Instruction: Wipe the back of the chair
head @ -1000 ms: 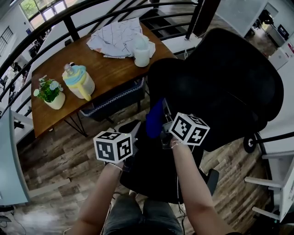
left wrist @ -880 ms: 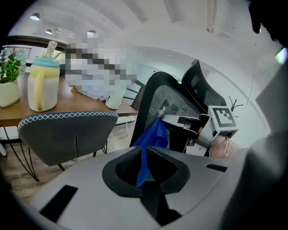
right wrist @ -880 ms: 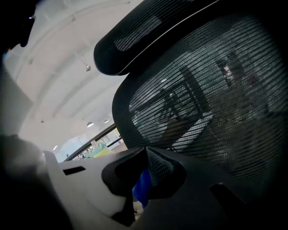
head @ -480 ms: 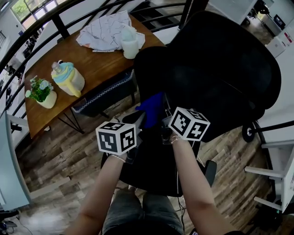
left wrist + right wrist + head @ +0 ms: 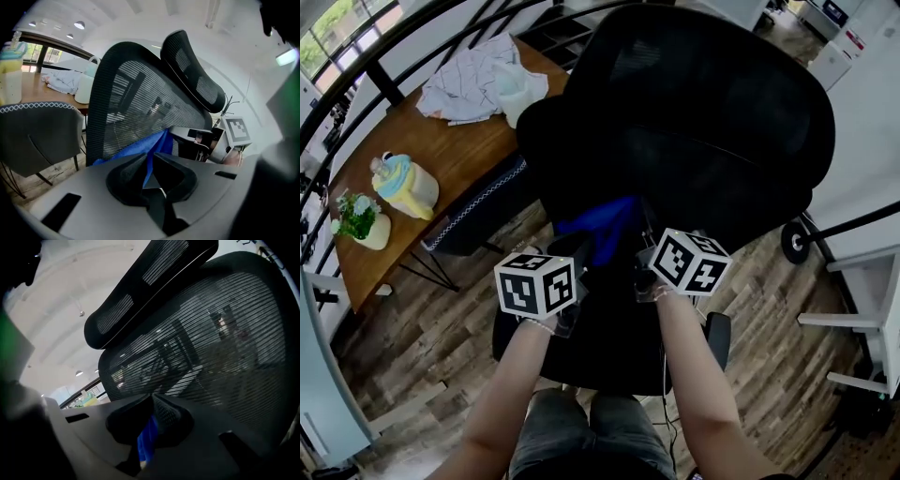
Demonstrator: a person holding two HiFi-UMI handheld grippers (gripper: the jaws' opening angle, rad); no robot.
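A black mesh office chair [image 5: 712,122] stands in front of me, its backrest [image 5: 136,103] and headrest [image 5: 192,70] filling both gripper views. A blue cloth [image 5: 602,223] is stretched between my two grippers, low against the backrest. My left gripper [image 5: 578,251] is shut on one edge of the cloth [image 5: 140,147]. My right gripper [image 5: 635,258] is shut on the other end of the cloth [image 5: 147,439], close to the mesh [image 5: 225,348].
A wooden table [image 5: 441,131] at the left holds a crumpled white cloth [image 5: 469,75], a white jug [image 5: 517,89], a yellow and blue bottle [image 5: 405,185] and a small potted plant [image 5: 358,217]. A dark chair [image 5: 478,216] stands by it. Black railings [image 5: 394,47] run behind.
Both grippers have come closer to the chair back with the blue cloth, which is now spread wider between them. The head view has shifted so the table sits further left.
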